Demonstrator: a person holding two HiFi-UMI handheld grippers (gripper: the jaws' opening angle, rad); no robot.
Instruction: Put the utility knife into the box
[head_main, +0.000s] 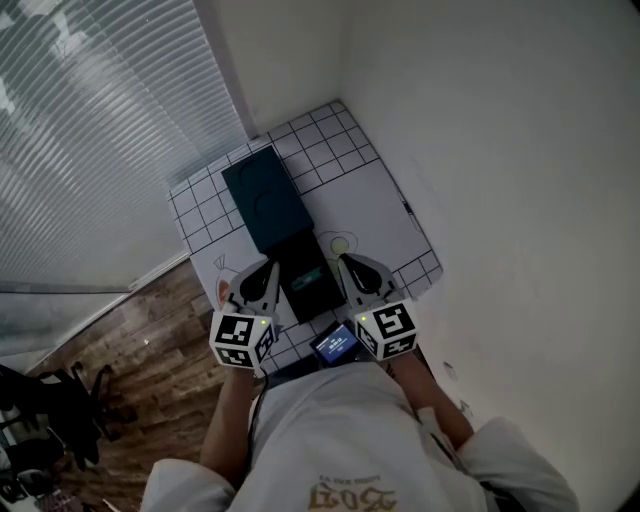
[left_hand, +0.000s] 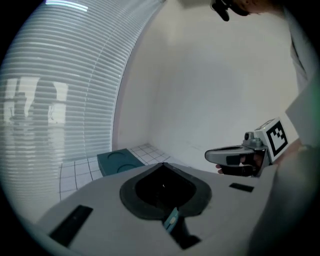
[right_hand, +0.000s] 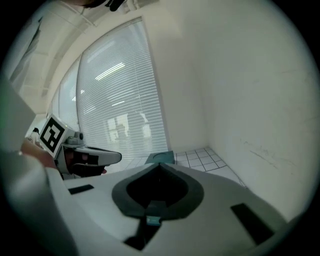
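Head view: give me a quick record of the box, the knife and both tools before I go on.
box: open on the gridded mat; teal lid lies on the far side, dark base nearer the person
utility knife: cannot be identified; a small pale object lies in the base, too small to name
left tool: shut, nothing between its jaws, left of the base
right tool: shut, nothing between its jaws, right of the base
other: lit screen at the near edge

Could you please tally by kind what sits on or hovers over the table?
grippers: 2 (left gripper, right gripper)
open box: 1
grid mat: 1
small lit screen: 1
total: 5
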